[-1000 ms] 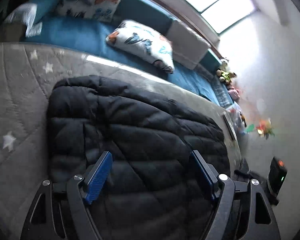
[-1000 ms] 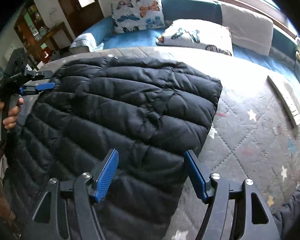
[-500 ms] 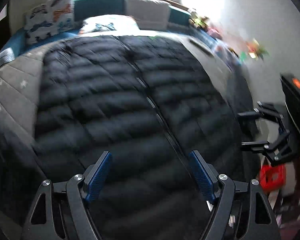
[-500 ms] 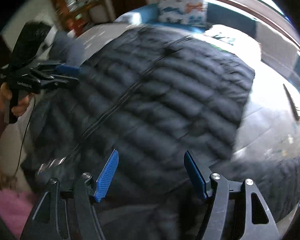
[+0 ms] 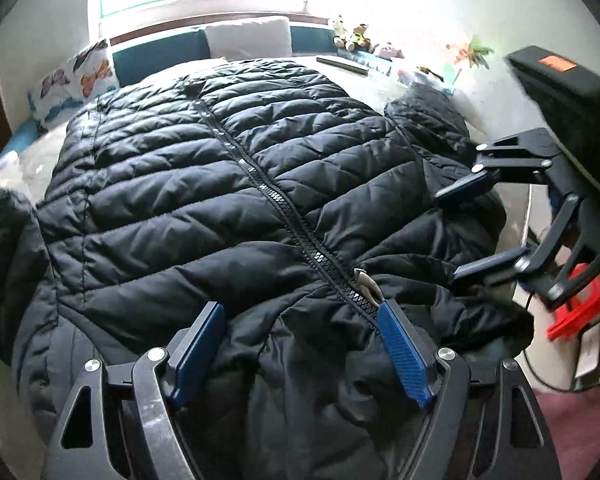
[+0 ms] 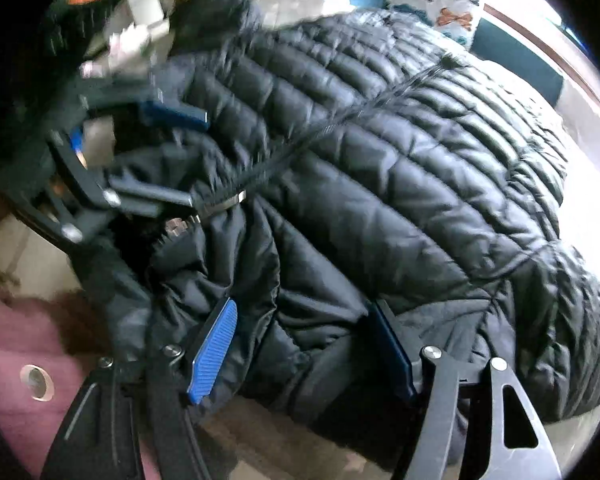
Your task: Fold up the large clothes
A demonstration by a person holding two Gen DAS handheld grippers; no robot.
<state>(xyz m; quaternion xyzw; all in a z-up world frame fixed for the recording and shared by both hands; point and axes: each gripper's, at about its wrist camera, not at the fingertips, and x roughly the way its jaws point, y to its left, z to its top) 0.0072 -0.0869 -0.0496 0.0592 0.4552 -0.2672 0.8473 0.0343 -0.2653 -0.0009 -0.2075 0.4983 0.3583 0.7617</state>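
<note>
Now | black puffer jacket [image 5: 228, 184] zipped, spread flat | left tongs [image 5: 300, 356] wide, empty | right tongs [image 6: 304, 348] wide, empty

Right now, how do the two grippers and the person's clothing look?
Both the left gripper and the right gripper have black metal frames with silver bolts and two flat fingers faced with ribbed blue pads. The right gripper's black housing carries an orange label. The person wears a pink garment.

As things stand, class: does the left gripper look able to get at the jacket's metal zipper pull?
Probably yes. The left gripper hangs open over the jacket, and the zipper pull lies bare just beyond its right finger, with nothing covering it. The right gripper stands off to the side.
</note>
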